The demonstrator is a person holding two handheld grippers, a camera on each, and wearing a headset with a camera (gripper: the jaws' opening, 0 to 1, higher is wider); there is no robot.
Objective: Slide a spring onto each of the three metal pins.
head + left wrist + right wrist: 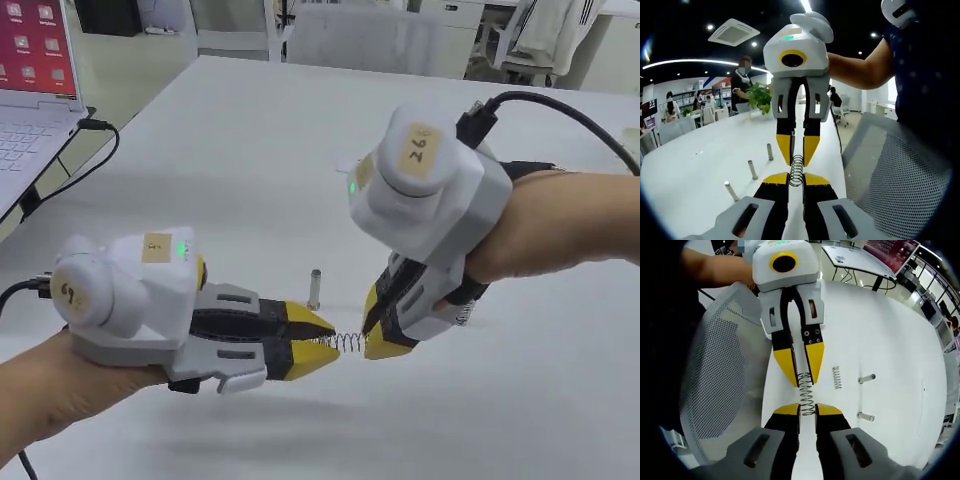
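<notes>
Near the metal pin (315, 288), my left gripper (325, 338) and right gripper (373, 340) both pinch one spring (347, 343) in their fingers (300, 322). I should loosen one slowly, then tip the spring upright.

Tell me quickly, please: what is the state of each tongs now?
Left tongs: closed on one end of the spring.
Right tongs: closed on the other end of it.
</notes>
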